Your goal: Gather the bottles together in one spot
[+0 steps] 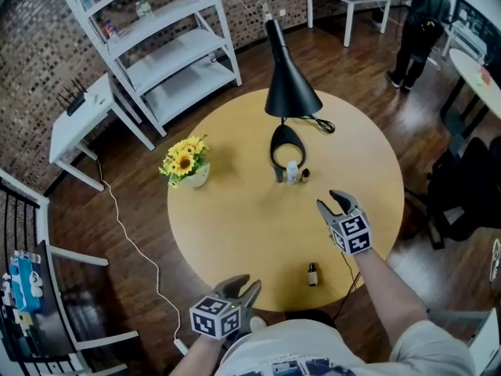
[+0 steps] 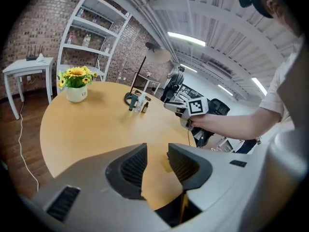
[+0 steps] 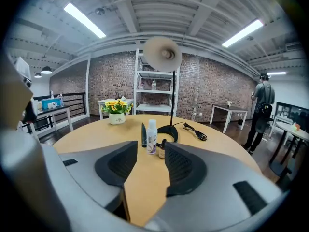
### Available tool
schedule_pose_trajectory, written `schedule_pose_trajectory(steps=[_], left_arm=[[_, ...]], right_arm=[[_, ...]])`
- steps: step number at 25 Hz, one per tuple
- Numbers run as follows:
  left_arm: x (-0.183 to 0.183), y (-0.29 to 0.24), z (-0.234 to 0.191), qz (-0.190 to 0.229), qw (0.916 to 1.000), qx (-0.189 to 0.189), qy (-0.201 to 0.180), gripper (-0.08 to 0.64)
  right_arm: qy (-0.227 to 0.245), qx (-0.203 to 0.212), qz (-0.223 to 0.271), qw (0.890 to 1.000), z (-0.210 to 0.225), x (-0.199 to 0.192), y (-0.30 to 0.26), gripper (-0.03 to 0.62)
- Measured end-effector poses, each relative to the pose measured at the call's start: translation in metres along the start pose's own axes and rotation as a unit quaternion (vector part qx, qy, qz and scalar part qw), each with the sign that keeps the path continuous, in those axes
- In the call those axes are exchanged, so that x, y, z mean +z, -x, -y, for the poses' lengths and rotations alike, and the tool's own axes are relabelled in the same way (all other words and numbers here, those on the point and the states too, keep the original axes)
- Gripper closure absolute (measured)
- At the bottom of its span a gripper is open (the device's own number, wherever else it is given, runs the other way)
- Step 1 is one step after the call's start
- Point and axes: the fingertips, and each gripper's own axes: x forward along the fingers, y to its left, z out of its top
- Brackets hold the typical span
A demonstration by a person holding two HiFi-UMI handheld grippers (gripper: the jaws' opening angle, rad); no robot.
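Your right gripper (image 1: pixel 333 203) hangs wide and empty; three bottles (image 1: pixel 293 171) stand grouped, so the stray brown bottle (image 1: pixel 312 273) likely comes next.

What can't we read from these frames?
White bottle label: print too small, all views.
Lone brown bottle: tiny in head view; outside right gripper view.
Shelf items: too small, blurred, head view.
Lamp base: partly hidden by a small brown bottle, right gripper view.
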Motion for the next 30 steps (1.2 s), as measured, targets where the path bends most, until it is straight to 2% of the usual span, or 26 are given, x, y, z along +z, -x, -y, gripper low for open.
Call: schedule_pose_trajectory(steps=[5, 10, 13, 17, 23, 28, 30], left_arm=[[-0.011, 0.037, -0.007, 0.016, 0.9996, -0.016, -0.018, 0.419], [-0.037, 0.075, -0.012, 0.027, 0.9991, -0.024, -0.021, 0.419], [-0.057, 0.095, -0.018, 0.026, 0.9991, -0.023, -0.025, 0.42], [-0.09, 0.11, -0.024, 0.01, 0.9995, -0.02, -0.02, 0.423], [-0.114, 0.117, -0.012, 0.009, 0.9995, -0.031, -0.007, 0.42], [-0.117, 0.098, 0.011, 0.0, 0.9995, -0.028, -0.016, 0.42], [-0.116, 0.079, 0.026, -0.007, 0.9993, -0.03, -0.02, 0.419]], right_arm=[[-0.013, -0.019, 0.005, 1.0, -0.071, 0.001, 0.114, 0.388], [-0.031, -0.033, -0.017, 0.999, -0.153, -0.027, 0.215, 0.388], [-0.049, -0.043, -0.034, 0.997, -0.198, -0.048, 0.258, 0.388], [-0.068, -0.062, -0.05, 0.995, -0.237, -0.065, 0.296, 0.388], [-0.069, -0.054, -0.06, 0.994, -0.262, -0.072, 0.323, 0.388], [-0.068, -0.033, -0.051, 0.996, -0.244, -0.066, 0.324, 0.387], [-0.073, -0.019, -0.052, 0.996, -0.232, -0.066, 0.325, 0.363]])
